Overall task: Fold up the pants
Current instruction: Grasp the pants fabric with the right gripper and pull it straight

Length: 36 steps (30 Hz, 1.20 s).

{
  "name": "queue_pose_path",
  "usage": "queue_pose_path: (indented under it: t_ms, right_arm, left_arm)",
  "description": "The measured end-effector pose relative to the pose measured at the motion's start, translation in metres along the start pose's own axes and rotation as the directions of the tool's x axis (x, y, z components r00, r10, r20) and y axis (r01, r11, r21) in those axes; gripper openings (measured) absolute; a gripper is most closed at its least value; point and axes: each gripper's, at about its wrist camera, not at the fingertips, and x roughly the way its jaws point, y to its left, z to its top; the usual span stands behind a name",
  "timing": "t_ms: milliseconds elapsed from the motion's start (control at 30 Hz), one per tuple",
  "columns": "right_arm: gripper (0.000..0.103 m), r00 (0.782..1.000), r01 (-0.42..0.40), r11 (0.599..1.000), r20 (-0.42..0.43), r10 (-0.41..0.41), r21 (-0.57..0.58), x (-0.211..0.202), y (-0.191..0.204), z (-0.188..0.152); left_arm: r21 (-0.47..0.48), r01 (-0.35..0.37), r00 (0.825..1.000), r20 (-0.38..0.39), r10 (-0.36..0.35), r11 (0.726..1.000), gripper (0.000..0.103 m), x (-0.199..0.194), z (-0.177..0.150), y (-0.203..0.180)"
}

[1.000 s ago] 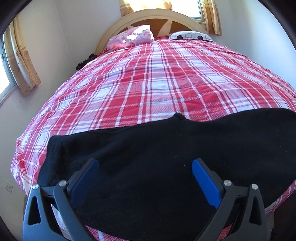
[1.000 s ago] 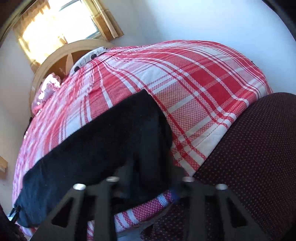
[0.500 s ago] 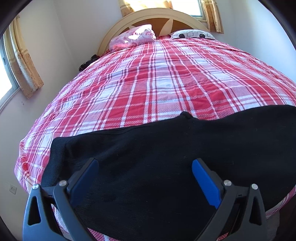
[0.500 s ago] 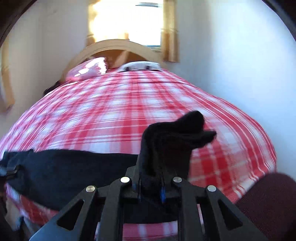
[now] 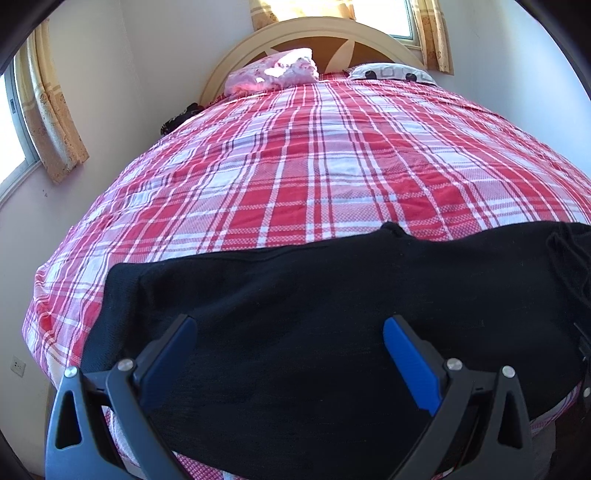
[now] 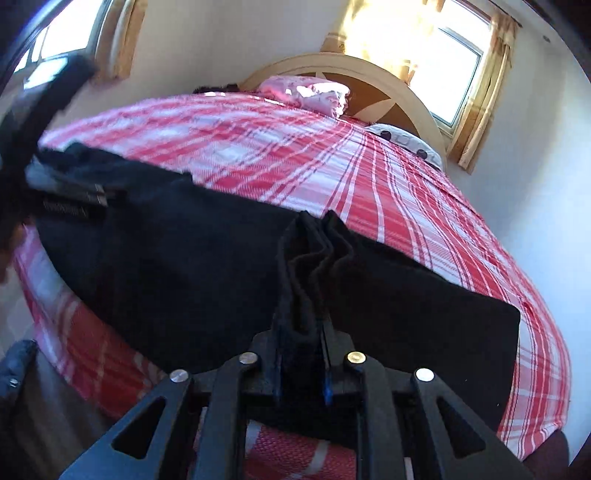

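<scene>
Black pants [image 5: 295, 295] lie across the near edge of the bed. My left gripper [image 5: 290, 325] hovers just over their left part, open, its blue pads [image 5: 410, 362] wide apart with nothing pinched. In the right wrist view the pants [image 6: 166, 258] stretch from left to right, and a bunched, pleated end of the fabric [image 6: 314, 258] stands up out of my right gripper [image 6: 301, 332]. Its jaws are narrow and opening, with the fabric still held between them. That lifted end shows at the right edge of the left wrist view as folds [image 5: 569, 254].
The bed wears a red and white plaid cover [image 5: 314, 166]. A pink pillow [image 5: 273, 72], a patterned pillow [image 5: 388, 72] and a curved headboard [image 5: 332, 33] are at the far end. Curtained windows [image 5: 48, 122] flank it. A wall [image 6: 546, 147] runs along the right side.
My right gripper has swept left along the bed's near edge and rolled, carrying the leg end over the pants. The left gripper has stayed in place, open.
</scene>
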Motion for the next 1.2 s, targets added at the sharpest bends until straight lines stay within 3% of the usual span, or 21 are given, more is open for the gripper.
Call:
queue_pose_path:
  t_ms: [100, 200, 267, 333, 400, 467, 500, 567, 600, 667, 733, 833, 900, 933, 967, 1000, 1033, 1200]
  right_arm:
    - [0.027, 0.996, 0.087, 0.995, 0.026, -0.086, -0.048, -0.001, 0.016, -0.004]
    - [0.044, 0.997, 0.069, 0.996, 0.040, -0.067, -0.057, -0.006, 0.023, -0.003]
    - [0.065, 0.999, 0.007, 0.999, 0.054, -0.005, -0.039, -0.009, 0.024, -0.001]
    - [0.068, 0.996, -0.048, 0.998, 0.074, 0.050, -0.029, -0.011, 0.026, 0.002]
    - [0.068, 0.983, -0.157, 0.987, 0.093, 0.158, -0.015, -0.014, 0.031, 0.006]
    - [0.068, 0.946, -0.293, 0.956, 0.144, 0.289, 0.004, -0.026, 0.031, 0.009]
    - [0.068, 0.930, -0.325, 0.946, 0.188, 0.315, 0.021, -0.034, 0.025, 0.011]
    - [0.068, 0.919, -0.337, 0.936, 0.253, 0.303, 0.103, -0.040, 0.002, 0.018]
    - [0.068, 0.925, -0.322, 0.933, 0.264, 0.273, 0.164, -0.039, -0.013, 0.020]
    - [0.068, 0.965, -0.204, 0.943, 0.219, 0.147, 0.263, -0.028, -0.040, 0.026]
    - [0.068, 0.981, -0.129, 0.960, 0.176, 0.087, 0.247, -0.014, -0.046, 0.032]
    - [0.068, 0.987, -0.089, 0.974, 0.151, 0.058, 0.210, 0.002, -0.032, 0.034]
    - [0.065, 0.996, -0.028, 0.987, 0.090, 0.013, 0.161, 0.023, -0.015, 0.036]
    - [0.045, 0.997, -0.030, 0.988, 0.068, 0.020, 0.152, 0.031, -0.009, 0.033]
    - [0.034, 0.999, -0.019, 0.988, 0.044, 0.013, 0.155, 0.040, -0.006, 0.031]
    - [0.032, 0.999, 0.009, 0.988, 0.046, -0.016, 0.157, 0.041, -0.004, 0.029]
    - [0.023, 0.998, 0.011, 0.986, 0.060, -0.022, 0.164, 0.039, -0.005, 0.029]
    - [0.015, 0.998, -0.005, 0.978, 0.055, -0.007, 0.208, 0.035, -0.016, 0.037]
  left_arm:
    - [-0.014, 0.013, 1.000, -0.008, -0.013, 1.000, 0.103, 0.003, -0.001, 0.002]
    - [-0.014, 0.017, 1.000, -0.009, -0.017, 1.000, 0.103, 0.004, -0.001, 0.001]
    - [-0.014, 0.018, 1.000, -0.007, -0.018, 1.000, 0.103, 0.004, -0.001, 0.001]
    - [-0.019, 0.022, 1.000, -0.009, -0.022, 1.000, 0.103, 0.004, -0.001, 0.001]
    - [-0.021, 0.025, 1.000, -0.008, -0.025, 0.999, 0.103, 0.004, -0.001, 0.001]
    - [-0.019, 0.026, 1.000, -0.007, -0.026, 0.999, 0.103, 0.003, -0.002, 0.002]
    - [-0.017, 0.026, 1.000, -0.005, -0.026, 1.000, 0.103, 0.003, -0.002, 0.002]
    - [-0.021, 0.028, 1.000, -0.005, -0.028, 0.999, 0.103, 0.003, -0.002, 0.003]
    - [-0.025, 0.029, 1.000, -0.006, -0.029, 0.999, 0.103, 0.004, -0.001, 0.002]
    - [-0.029, 0.029, 1.000, -0.010, -0.030, 0.999, 0.103, 0.005, -0.002, 0.002]
    - [-0.027, 0.030, 0.999, -0.012, -0.030, 0.999, 0.103, 0.006, -0.002, 0.001]
    - [-0.028, 0.031, 0.999, -0.012, -0.032, 0.999, 0.103, 0.006, -0.003, 0.001]
    - [-0.025, 0.034, 0.999, -0.009, -0.034, 0.999, 0.103, 0.005, -0.003, 0.002]
    - [-0.024, 0.032, 0.999, -0.007, -0.032, 0.999, 0.103, 0.005, -0.003, 0.004]
    - [-0.024, 0.030, 1.000, -0.006, -0.030, 0.999, 0.103, 0.004, -0.004, 0.006]
    - [-0.027, 0.028, 1.000, -0.006, -0.028, 0.999, 0.103, 0.004, -0.004, 0.008]
    - [-0.032, 0.027, 1.000, -0.007, -0.028, 0.999, 0.103, 0.005, -0.004, 0.010]
    - [-0.064, 0.033, 0.999, -0.003, -0.033, 0.997, 0.103, 0.005, -0.004, 0.022]
